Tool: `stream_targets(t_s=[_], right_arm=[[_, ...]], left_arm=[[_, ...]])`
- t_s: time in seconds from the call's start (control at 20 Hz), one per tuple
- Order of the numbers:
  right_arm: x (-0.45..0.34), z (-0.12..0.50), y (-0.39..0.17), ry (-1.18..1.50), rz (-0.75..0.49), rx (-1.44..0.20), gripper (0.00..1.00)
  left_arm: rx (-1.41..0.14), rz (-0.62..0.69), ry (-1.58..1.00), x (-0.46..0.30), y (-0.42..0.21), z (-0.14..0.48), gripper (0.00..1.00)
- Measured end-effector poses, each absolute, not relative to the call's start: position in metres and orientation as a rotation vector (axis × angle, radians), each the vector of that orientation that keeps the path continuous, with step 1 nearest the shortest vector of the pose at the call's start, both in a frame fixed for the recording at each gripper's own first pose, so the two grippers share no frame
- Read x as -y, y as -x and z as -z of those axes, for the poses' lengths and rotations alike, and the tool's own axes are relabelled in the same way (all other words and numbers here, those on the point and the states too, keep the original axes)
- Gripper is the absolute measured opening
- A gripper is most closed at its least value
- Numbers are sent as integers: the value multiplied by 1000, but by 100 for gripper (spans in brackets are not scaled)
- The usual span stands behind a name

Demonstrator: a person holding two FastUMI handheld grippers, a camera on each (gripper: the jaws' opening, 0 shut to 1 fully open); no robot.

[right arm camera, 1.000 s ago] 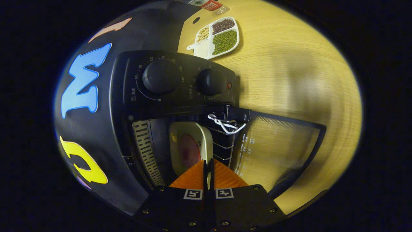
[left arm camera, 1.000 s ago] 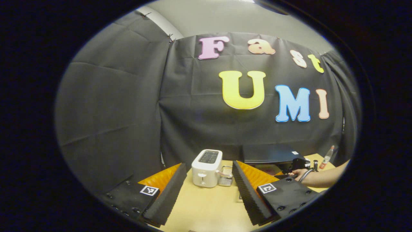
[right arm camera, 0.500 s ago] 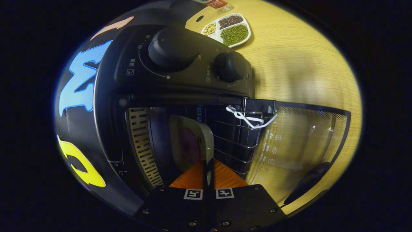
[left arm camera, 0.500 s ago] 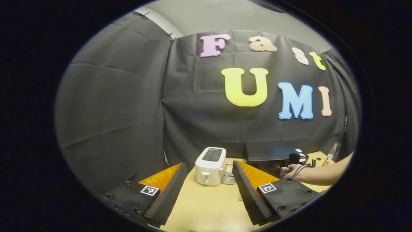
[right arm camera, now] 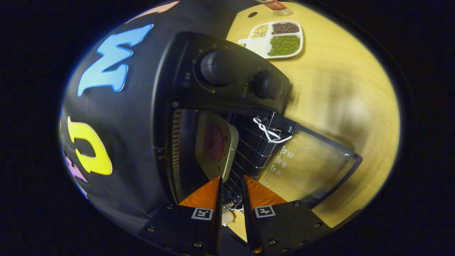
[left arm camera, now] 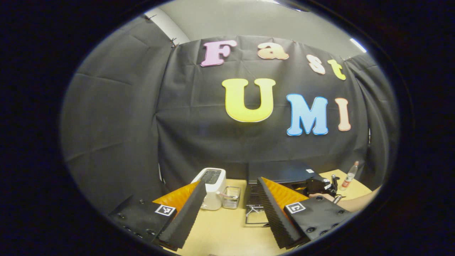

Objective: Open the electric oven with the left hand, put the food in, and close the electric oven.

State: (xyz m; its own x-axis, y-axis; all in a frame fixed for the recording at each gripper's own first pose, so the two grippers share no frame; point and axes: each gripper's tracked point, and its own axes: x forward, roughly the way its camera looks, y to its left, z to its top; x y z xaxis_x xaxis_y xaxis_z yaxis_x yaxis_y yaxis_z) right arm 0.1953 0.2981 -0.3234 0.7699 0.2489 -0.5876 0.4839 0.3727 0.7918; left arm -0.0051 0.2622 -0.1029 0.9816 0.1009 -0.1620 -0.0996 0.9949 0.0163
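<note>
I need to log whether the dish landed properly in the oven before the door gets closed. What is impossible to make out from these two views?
- Right gripper view: whether the dish sits flat on the rack; the dark oven cavity hides its base.
- Right gripper view: what the food on the dish is; too dim.
- Left gripper view: the oven's inside, blocked by the left claw.
- Right gripper view: the right claw is slightly open, off the dish.

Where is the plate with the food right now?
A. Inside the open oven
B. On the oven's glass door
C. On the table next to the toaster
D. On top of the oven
A: in the right gripper view the plate sits on the rack inside the oven, whose door hangs open.
</note>
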Motion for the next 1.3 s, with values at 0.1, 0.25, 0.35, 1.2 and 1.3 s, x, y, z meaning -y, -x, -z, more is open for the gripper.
stream_targets(t_s=[0.1, 0.25, 0.35, 1.2, 1.3], right_arm=[[-285, 308, -180, -1132, 144, -711, 28], [-271, 284, -159, -965, 53, -713, 28], [-257, 260, -147, -861, -16, -695, 29], [-125, 10, -18, -68, -45, 9, 29], [-126, 6, -14, -71, -85, 32, 35]], left_arm=[[-159, -77, 2, -249, 1, 102, 96], [-153, -35, 17, -224, -5, 98, 94], [-154, -7, 20, -207, -10, 98, 100], [-114, 138, 18, -93, -24, 74, 96], [-146, 161, 21, -81, -25, 87, 100]])
